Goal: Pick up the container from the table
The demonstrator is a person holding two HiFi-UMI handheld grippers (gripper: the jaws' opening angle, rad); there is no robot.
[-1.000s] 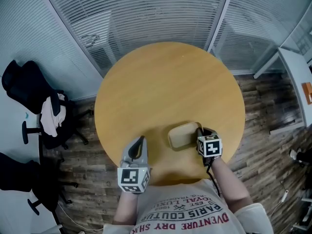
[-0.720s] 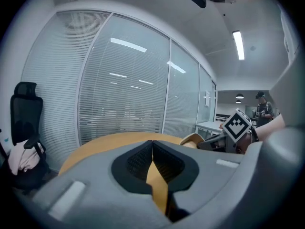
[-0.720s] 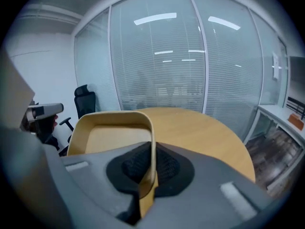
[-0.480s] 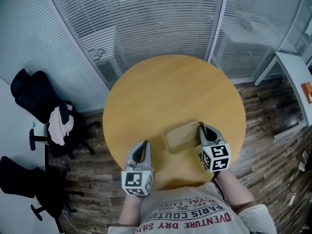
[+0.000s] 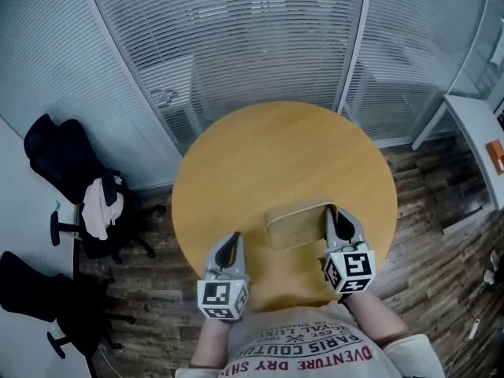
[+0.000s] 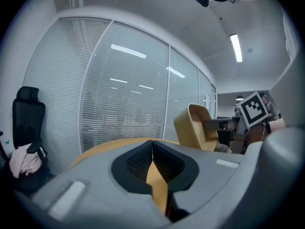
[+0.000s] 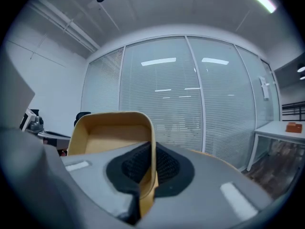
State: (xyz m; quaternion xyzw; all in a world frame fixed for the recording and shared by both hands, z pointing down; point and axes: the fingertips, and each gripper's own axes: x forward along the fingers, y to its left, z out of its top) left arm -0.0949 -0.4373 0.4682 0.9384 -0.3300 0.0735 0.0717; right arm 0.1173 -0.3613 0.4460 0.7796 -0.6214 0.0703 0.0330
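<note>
The tan container [image 5: 293, 224] hangs by its right rim in my right gripper [image 5: 334, 217], tipped up on edge above the round wooden table [image 5: 260, 156]. In the right gripper view its thin wall [image 7: 151, 156] runs between the shut jaws of the right gripper [image 7: 150, 171], with the open cavity of the container [image 7: 112, 133] to the left. The left gripper view shows the container [image 6: 194, 126] upright on its side at the right. My left gripper [image 5: 231, 244] rests shut and empty at the near left of the table, jaws of the left gripper [image 6: 153, 162] pressed together.
Glass walls with blinds [image 5: 260, 46] curve round behind the table. Black office chairs [image 5: 71, 187] with a pale cloth stand on the wooden floor at the left. A white desk [image 5: 472, 124] is at the far right.
The container has come up off the table and tipped from lying flat onto its edge in my right gripper. The left gripper has hardly moved.
</note>
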